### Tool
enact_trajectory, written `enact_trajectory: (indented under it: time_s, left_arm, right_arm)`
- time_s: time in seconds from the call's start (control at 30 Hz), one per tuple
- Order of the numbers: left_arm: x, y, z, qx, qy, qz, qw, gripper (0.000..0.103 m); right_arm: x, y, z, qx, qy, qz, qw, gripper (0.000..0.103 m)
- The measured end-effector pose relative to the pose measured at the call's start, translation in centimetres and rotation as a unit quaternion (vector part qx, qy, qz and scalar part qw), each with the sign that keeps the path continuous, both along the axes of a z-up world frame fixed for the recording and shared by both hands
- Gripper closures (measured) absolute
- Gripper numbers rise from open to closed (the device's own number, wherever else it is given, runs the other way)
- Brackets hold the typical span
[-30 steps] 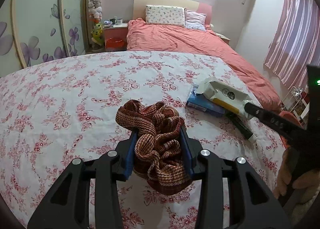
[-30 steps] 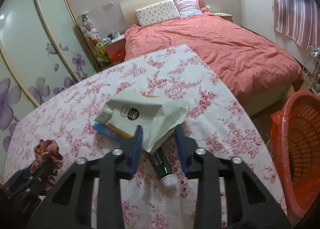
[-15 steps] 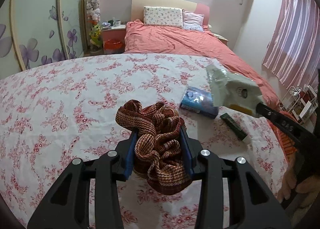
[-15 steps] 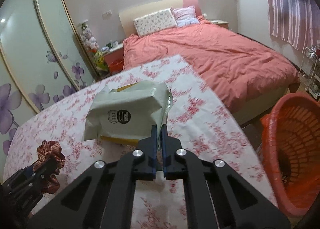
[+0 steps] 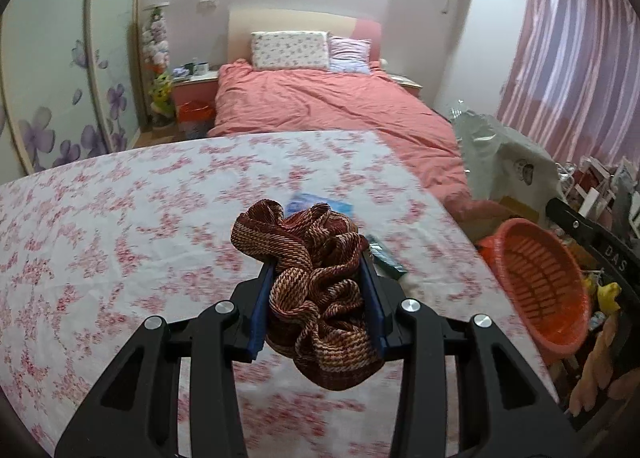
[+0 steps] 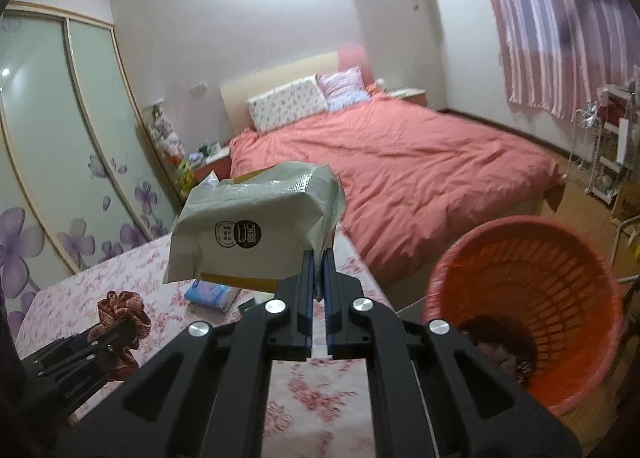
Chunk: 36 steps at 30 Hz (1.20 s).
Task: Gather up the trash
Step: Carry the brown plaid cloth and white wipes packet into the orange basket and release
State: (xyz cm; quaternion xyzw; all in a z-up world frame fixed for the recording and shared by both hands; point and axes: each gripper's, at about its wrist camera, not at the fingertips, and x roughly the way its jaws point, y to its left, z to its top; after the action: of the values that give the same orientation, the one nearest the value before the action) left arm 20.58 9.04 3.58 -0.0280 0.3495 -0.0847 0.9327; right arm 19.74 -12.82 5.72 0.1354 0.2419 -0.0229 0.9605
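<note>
Above a floral tablecloth [image 5: 120, 217], the left gripper [image 5: 318, 298] clamps a crumpled, woven brown cloth [image 5: 316, 290]. To its right, the right gripper [image 6: 318, 270] pinches a glossy pale wrapper [image 6: 256, 230], its round stamps unreadable, near a red lattice basket [image 6: 560, 258]; only the right view shows dark scraps inside.

Left wrist view: floral worktop [image 5: 120, 225] smeared by motion blur, print unreadable. Blue packet [image 5: 320, 203] mostly hidden behind brown woven cloth [image 5: 316, 286]; dark green tube [image 5: 386, 258] partly covered by same cloth. Right tongs [image 5: 592, 242] cut off by frame edge. Right wrist view: orange basket [image 6: 528, 298] rim blurred; dark contents at its bottom not identifiable. Print on pale wrapper [image 6: 256, 234] too small to read.
</note>
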Motion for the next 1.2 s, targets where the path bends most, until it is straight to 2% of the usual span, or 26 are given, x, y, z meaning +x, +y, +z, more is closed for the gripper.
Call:
enact_trajectory:
  time_s: [0.27,0.67,0.87,1.07,1.2]
  left_arm:
    - [-1.8,-4.6,1.9,0.002,-0.024,-0.044,0.9987,0.063]
    - [-3.3,-11.6,3.0,-0.015,-0.039,-0.122,0.9916,0.063]
    - [-3.5,-15.5,2.4,-0.016,-0.036,-0.161,0.9862,0.063]
    - [-3.6,-19.2,1.4,-0.018,-0.028,-0.194,0.9804,0.063]
    - [-3.6,-21.1,1.0,-0.014,-0.026,-0.210,0.9772,0.063]
  right_arm:
    - [-4.6,-3.6,1.4,-0.012,-0.032,-0.055,0.998,0.098]
    - [-9.1,-9.3,1.5,-0.021,-0.050,-0.143,0.988,0.098]
    - [-9.8,-12.1,0.3,-0.019,-0.040,-0.179,0.983,0.098]
    - [-9.9,-15.8,-2.0,0.008,-0.010,-0.210,0.978,0.097]
    - [-10.3,-17.4,-2.5,0.015,-0.011,-0.226,0.974,0.098]
